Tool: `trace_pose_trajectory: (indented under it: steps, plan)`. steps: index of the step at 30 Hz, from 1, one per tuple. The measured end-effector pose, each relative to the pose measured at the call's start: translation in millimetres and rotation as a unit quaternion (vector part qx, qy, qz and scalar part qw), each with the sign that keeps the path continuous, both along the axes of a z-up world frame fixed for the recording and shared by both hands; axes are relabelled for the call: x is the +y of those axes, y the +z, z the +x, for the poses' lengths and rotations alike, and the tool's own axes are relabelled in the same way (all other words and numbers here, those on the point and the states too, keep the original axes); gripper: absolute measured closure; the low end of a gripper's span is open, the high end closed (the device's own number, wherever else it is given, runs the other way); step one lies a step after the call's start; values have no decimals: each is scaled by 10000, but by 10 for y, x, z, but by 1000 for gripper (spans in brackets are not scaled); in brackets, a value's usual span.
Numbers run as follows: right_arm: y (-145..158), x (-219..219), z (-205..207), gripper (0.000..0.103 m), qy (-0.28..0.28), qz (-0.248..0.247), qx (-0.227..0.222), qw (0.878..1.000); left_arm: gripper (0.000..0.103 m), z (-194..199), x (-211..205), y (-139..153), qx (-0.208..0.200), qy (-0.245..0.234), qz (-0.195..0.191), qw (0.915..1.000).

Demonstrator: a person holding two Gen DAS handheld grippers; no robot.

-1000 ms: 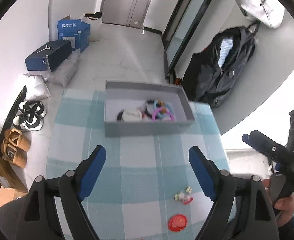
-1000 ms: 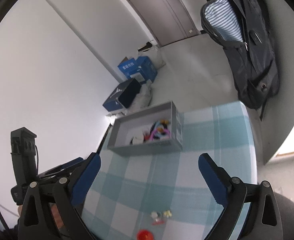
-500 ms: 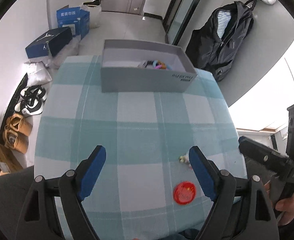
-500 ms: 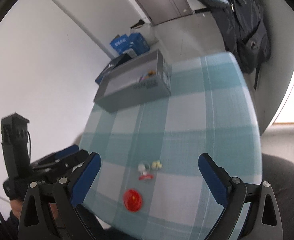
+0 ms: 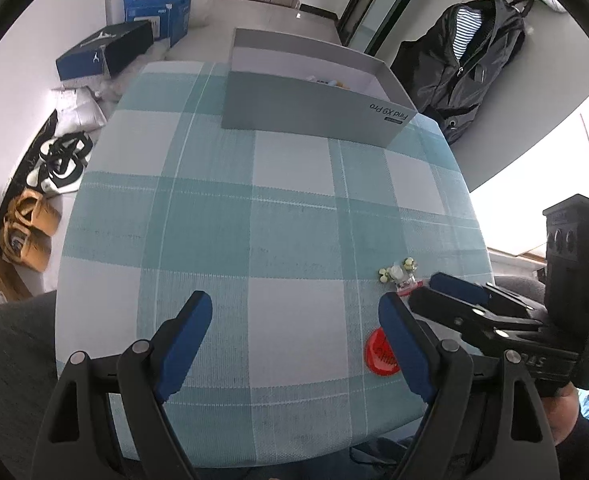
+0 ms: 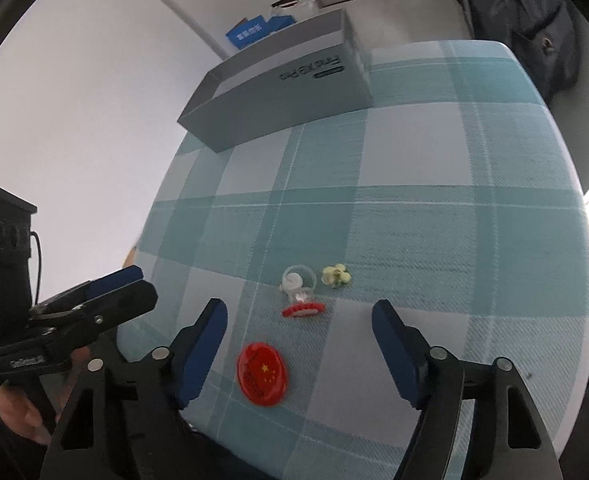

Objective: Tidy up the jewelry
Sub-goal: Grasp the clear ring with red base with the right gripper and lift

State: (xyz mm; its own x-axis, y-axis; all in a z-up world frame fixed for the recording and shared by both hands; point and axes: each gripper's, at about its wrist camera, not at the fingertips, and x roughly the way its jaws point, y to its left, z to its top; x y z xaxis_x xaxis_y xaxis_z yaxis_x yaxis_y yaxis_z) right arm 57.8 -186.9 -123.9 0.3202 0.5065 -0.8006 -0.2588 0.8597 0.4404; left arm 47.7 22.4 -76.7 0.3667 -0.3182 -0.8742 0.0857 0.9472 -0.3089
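Observation:
A grey box (image 5: 314, 108) (image 6: 278, 92) with jewelry inside stands at the far end of the checked tablecloth (image 5: 254, 220). Near the front right lie a round red badge (image 6: 262, 372) (image 5: 378, 356), a clear and red clip piece (image 6: 300, 296) (image 5: 400, 280) and a small yellow flower piece (image 6: 336, 275). My right gripper (image 6: 299, 320) hovers low over the badge and clip, its jaws closing with nothing pressed between them. Over bare cloth to the left, my left gripper (image 5: 294, 316) stands open and empty.
On the floor to the left are shoe boxes (image 5: 106, 52), sandals (image 5: 60, 160) and slippers (image 5: 28, 224). A dark jacket (image 5: 470, 64) hangs at the back right. The table's front edge is close under both grippers.
Both grippers have come down and closer to the table. The right one now sits just over the badge and clip, with its jaws narrower. The box has receded to the far end.

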Motion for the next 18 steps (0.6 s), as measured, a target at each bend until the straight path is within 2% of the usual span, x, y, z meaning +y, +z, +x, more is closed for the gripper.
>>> trace_pose_trajectory:
  steps: [2, 5, 6, 7, 9, 12, 13, 14, 18]
  plan:
    - [8, 50, -2, 32, 48, -136, -94, 9999, 21, -9, 5, -21, 63, -38, -79, 9999]
    - [8, 119, -4, 37, 185, -292, -183, 9992, 21, -24, 17, -34, 64, 2, 16, 10000]
    - [6, 143, -2, 44, 250, -353, -211, 9988, 21, -19, 26, -38, 72, -4, -14, 10000]
    - [8, 177, -5, 56, 345, -433, -247, 9982, 21, -20, 33, -42, 86, 2, -43, 10000]
    - [-5, 247, -16, 63, 518, -593, -270, 9965, 21, -13, 35, -48, 114, -27, -45, 9999]
    - [-3, 291, -37, 66, 617, -747, -373, 9946, 21, -6, 37, -56, 169, -69, -105, 9998]
    - [-4, 296, -42, 77, 615, -771, -383, 9944, 21, -8, 29, -56, 178, -81, -116, 9997]
    - [-8, 285, -41, 82, 596, -824, -350, 9942, 21, -9, 27, -57, 181, -91, -112, 9997]
    - [-7, 185, -61, 83, 552, -601, -204, 9965, 21, 4, 11, -83, 281, -117, -104, 9995]
